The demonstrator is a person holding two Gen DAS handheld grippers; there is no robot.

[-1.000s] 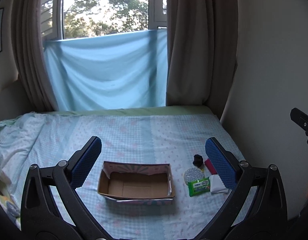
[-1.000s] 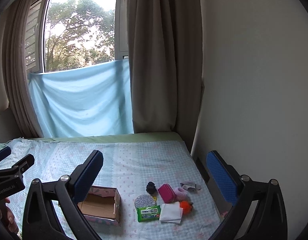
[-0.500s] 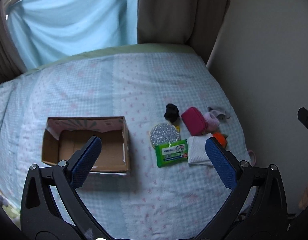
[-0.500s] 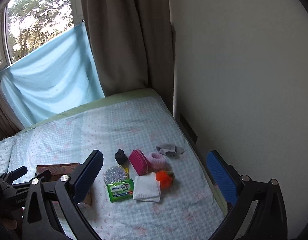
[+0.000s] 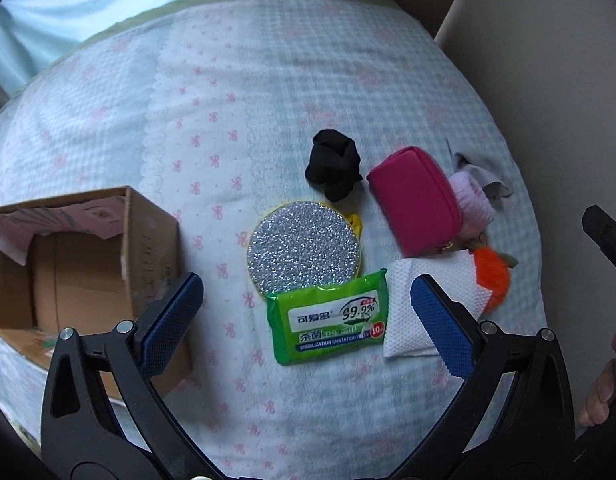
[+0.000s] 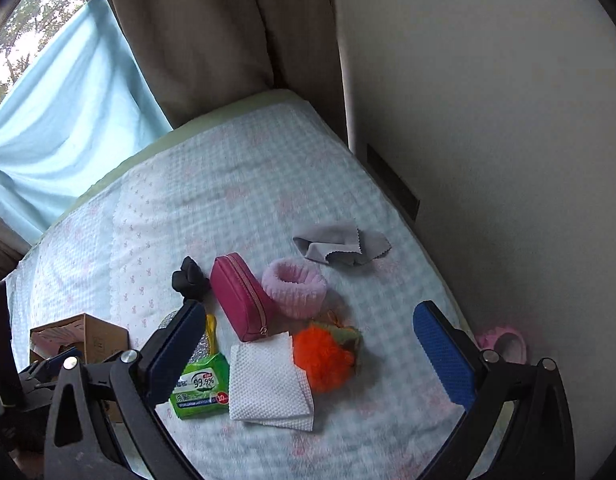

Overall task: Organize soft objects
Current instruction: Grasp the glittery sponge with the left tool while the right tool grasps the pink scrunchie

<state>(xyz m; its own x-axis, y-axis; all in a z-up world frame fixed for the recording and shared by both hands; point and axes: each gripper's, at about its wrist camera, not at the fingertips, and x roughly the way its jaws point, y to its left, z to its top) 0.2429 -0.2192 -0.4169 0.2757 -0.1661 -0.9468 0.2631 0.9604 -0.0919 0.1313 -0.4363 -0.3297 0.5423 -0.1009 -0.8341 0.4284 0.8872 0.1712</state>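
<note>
Soft items lie grouped on the bed: a green wipes pack [image 5: 329, 318] [image 6: 200, 390], a white cloth [image 5: 419, 312] [image 6: 268, 384], a silver glitter pad [image 5: 306, 252], a black sock [image 5: 333, 164] [image 6: 190, 278], a magenta pouch [image 5: 413, 200] [image 6: 240, 296], a pink scrunchie band [image 6: 296, 286], an orange pompom [image 6: 323, 358] and a grey cloth [image 6: 339, 244]. An open cardboard box [image 5: 80, 264] [image 6: 80, 338] stands to their left. My left gripper [image 5: 308, 320] is open above the wipes pack. My right gripper [image 6: 308, 356] is open above the pompom and white cloth.
The bed [image 5: 236, 80] has a light blue checked sheet. A wall [image 6: 487, 120] runs along its right side, with curtains [image 6: 212, 32] at the back. A pink object [image 6: 505, 344] lies in the gap by the wall.
Both grippers have tilted down and moved closer to the bed. The items now fill the views and the window is mostly out of sight.
</note>
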